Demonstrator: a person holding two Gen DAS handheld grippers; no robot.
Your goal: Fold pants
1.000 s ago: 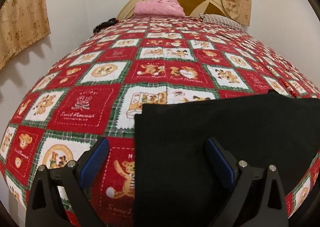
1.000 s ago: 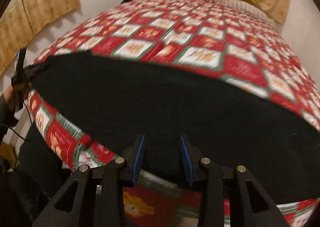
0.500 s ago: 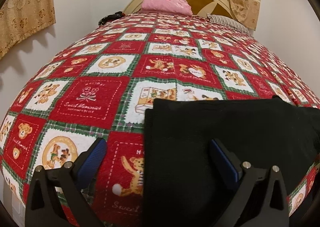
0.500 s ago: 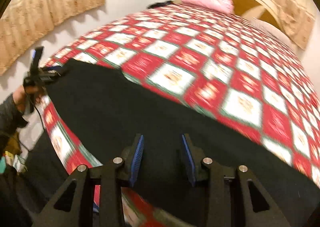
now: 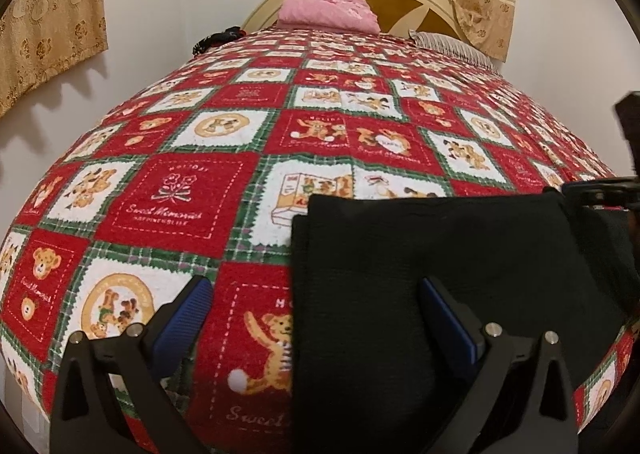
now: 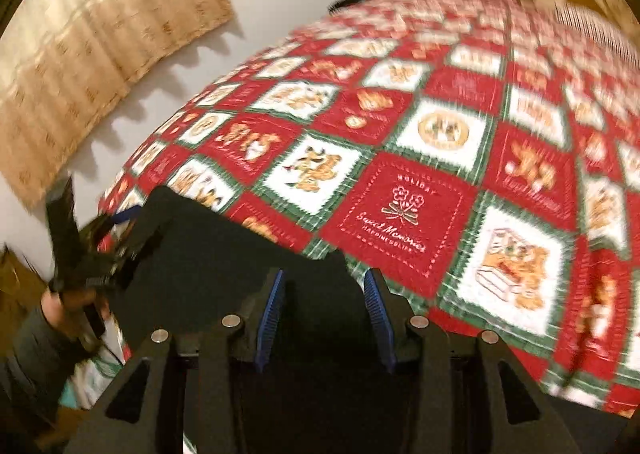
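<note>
black pants (image 5: pixel 440 274) folded flat at near edge of bedspread (image 5: pixel 240 158). left gripper (image 5: pixel 316 314) wide open, hovering over pants' left edge, nothing pinched. right gripper (image 6: pixel 324 310) part open, jaws just been opening, above dark cloth, pads not pressing it. pink pillow (image 5: pixel 328 12) at headboard.
</note>
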